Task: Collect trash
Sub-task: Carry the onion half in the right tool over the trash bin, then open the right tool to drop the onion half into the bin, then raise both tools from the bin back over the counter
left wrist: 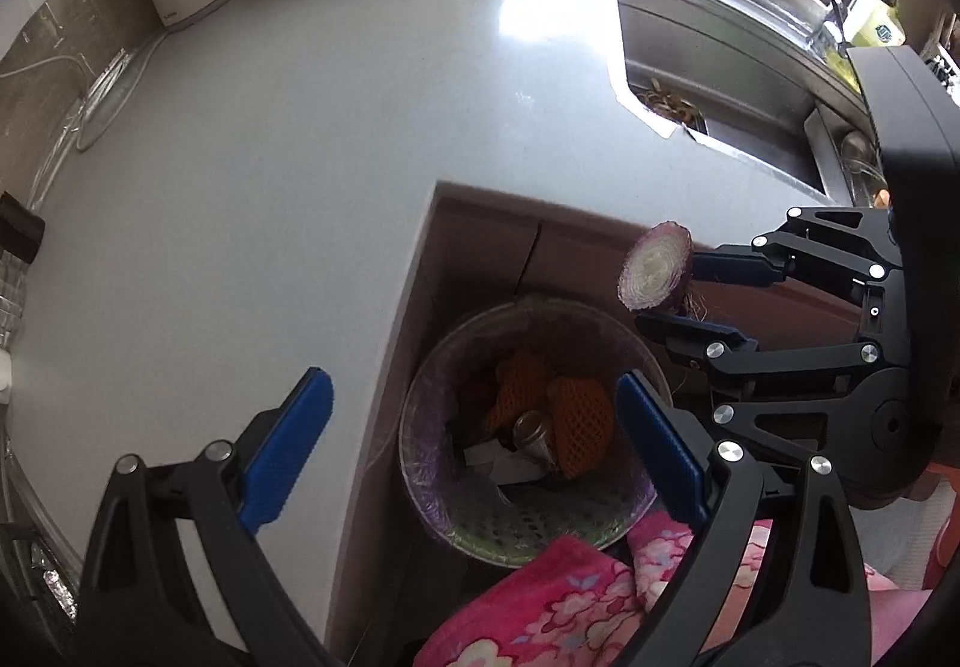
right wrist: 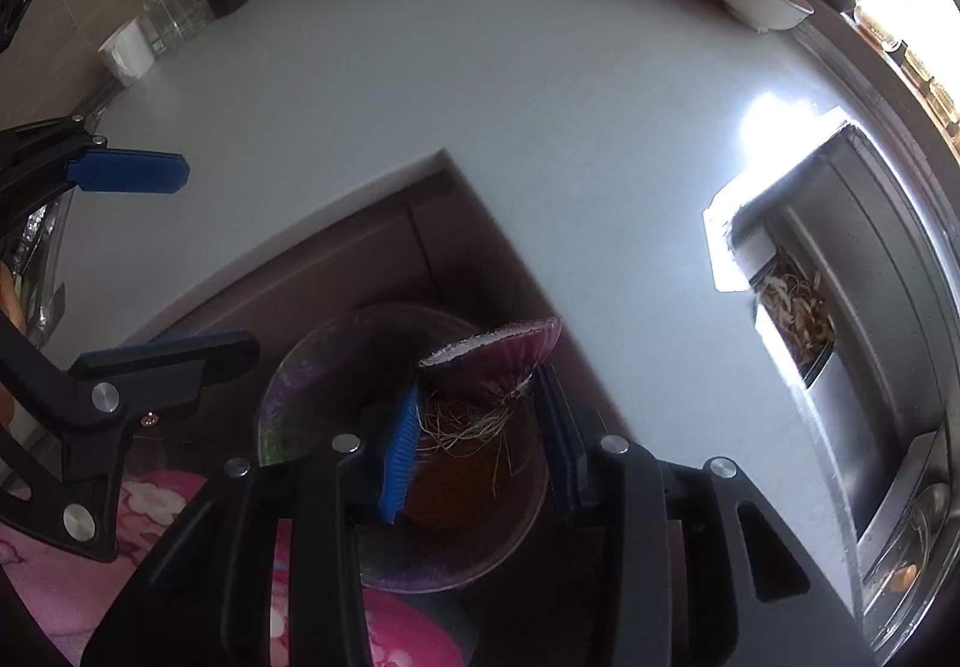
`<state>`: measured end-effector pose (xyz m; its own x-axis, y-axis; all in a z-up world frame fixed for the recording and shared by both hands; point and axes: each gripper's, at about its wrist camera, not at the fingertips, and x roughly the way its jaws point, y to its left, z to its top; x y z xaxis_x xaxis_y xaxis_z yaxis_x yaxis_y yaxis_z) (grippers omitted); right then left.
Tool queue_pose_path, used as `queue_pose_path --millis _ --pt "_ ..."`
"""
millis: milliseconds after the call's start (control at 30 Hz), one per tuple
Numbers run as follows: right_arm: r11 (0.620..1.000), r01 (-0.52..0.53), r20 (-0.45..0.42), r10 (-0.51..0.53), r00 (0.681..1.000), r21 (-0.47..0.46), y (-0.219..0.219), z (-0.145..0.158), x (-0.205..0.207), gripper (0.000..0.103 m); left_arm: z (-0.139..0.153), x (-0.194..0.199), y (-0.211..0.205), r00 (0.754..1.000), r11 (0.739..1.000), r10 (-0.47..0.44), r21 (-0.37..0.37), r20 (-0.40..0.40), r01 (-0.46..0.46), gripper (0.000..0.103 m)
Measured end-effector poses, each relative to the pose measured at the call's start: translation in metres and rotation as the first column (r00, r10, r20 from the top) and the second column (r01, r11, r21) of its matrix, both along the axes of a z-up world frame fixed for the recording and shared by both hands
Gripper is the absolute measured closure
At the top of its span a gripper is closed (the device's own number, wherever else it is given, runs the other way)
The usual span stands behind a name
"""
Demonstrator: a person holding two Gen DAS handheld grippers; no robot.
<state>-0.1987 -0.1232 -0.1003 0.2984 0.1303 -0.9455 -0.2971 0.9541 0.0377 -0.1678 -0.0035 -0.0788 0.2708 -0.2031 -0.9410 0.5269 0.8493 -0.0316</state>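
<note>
Right claw (right wrist: 474, 415) gripped onion end (right wrist: 492, 361) at root side, lower centre, above bin (right wrist: 288, 397); firm, light, skin slippery. Left claw (left wrist: 474, 445) gaped wide, empty

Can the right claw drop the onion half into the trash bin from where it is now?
Probably yes. The right claw holds the onion half above the open trash bin, and nothing lies between them. The left claw is open, off to the side.
</note>
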Motion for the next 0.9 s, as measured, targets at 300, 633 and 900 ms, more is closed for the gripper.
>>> queue_pose_path --millis 300,633,900 --pt "1.000 0.004 -0.118 -0.004 0.993 0.003 0.020 -0.039 -0.020 0.065 -0.015 -0.010 0.018 0.999 1.000 -0.026 0.017 -0.035 0.026 0.012" --pt "1.000 0.023 -0.194 -0.024 0.981 -0.006 0.027 -0.076 -0.028 0.064 -0.027 -0.021 0.022 0.998 0.998 -0.045 0.033 -0.050 0.047 0.012" --pt "0.998 0.054 -0.183 -0.056 0.981 -0.017 0.024 -0.080 -0.030 0.025 -0.031 -0.029 0.021 0.997 0.998 -0.050 0.046 -0.051 0.052 0.012"
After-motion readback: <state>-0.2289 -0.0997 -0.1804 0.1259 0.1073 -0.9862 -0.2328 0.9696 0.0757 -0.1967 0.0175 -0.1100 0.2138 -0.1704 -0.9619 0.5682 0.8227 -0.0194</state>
